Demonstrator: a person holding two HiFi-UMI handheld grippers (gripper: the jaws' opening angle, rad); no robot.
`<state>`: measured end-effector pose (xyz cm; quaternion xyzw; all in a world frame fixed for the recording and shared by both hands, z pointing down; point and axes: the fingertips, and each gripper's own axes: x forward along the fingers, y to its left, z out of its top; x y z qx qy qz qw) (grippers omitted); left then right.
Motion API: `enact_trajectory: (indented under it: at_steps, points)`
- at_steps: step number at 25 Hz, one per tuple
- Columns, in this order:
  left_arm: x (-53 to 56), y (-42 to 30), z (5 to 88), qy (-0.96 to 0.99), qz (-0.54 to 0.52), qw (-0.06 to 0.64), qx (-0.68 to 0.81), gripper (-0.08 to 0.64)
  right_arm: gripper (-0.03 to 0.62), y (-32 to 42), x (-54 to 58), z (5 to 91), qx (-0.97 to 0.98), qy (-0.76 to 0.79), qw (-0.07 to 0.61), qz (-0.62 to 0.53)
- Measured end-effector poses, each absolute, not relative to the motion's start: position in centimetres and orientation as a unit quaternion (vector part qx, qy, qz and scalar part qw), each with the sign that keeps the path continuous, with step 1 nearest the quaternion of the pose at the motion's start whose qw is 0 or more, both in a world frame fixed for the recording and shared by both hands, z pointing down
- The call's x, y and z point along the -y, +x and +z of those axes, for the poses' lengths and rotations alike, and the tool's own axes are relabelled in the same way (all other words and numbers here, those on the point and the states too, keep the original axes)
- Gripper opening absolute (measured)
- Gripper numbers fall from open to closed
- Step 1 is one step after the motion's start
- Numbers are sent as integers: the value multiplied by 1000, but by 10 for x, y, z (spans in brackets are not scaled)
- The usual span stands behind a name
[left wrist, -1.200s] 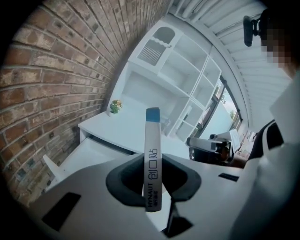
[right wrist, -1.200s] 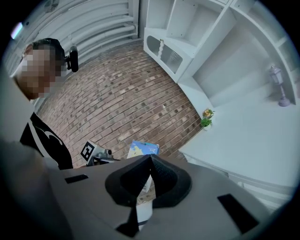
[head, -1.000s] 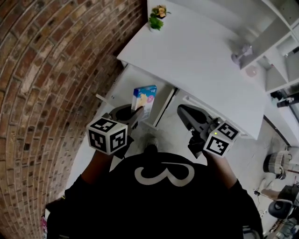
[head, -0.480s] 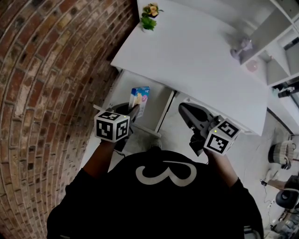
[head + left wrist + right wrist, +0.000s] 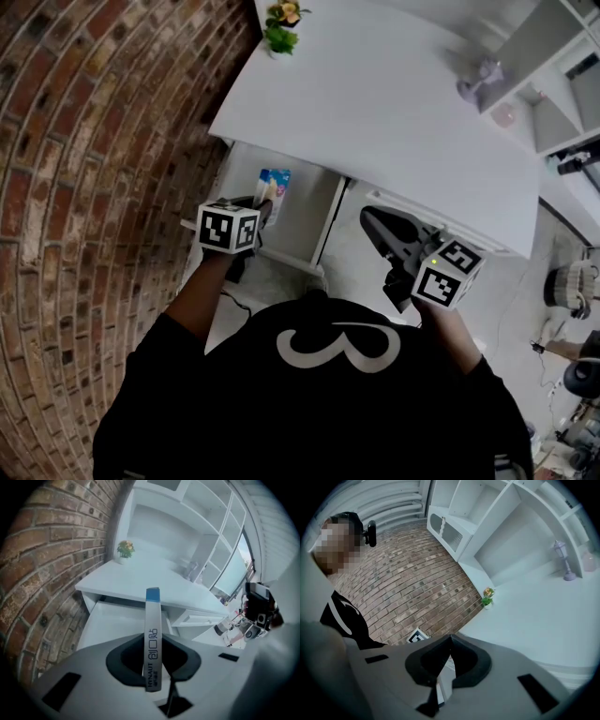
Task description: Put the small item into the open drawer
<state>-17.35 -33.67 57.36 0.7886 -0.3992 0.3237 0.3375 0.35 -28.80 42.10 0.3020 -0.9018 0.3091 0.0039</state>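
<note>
The small item is a flat blue-and-white box (image 5: 273,185), printed on its narrow edge (image 5: 153,641). My left gripper (image 5: 262,210) is shut on the lower part of the box and holds it upright over the open white drawer (image 5: 298,221) under the desk's left end. In the left gripper view the box stands between the jaws (image 5: 153,637), with the drawer's pale inside (image 5: 115,623) beyond it. My right gripper (image 5: 368,218) hangs to the right of the drawer, in front of the desk. Its jaws (image 5: 450,641) meet at the tips with nothing between them.
The white desk top (image 5: 375,112) carries a small potted plant (image 5: 279,26) at its left corner and a small lilac lamp (image 5: 478,80) near the shelf unit (image 5: 562,103). A brick wall (image 5: 94,187) runs close along the left. A second, shut drawer front (image 5: 199,618) lies right of the open one.
The left gripper has sunk with the box toward the open drawer, its cube now lower and further in. The right gripper has shifted only slightly.
</note>
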Motion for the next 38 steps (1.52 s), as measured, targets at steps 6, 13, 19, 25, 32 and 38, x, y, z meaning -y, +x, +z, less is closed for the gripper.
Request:
enact_trajectory:
  at_steps: [6, 13, 19, 25, 32, 38]
  points:
    - [354, -180, 611, 767, 354, 367, 389, 69, 12, 14, 289, 432, 892, 316, 12, 322]
    - [373, -185, 652, 746, 417, 355, 378, 71, 12, 21, 292, 440, 885, 326, 21, 331]
    - [376, -183, 683, 728, 481, 332, 357, 71, 11, 27, 296, 447, 879, 334, 27, 339]
    - [381, -175, 717, 725, 506, 327, 333, 71, 12, 35, 301, 450, 873, 350, 28, 339]
    - [397, -189, 735, 706, 567, 252, 342, 71, 12, 48, 301, 453, 863, 366, 30, 349]
    - [395, -186, 748, 704, 574, 245, 340, 71, 12, 53, 303, 456, 859, 370, 29, 353]
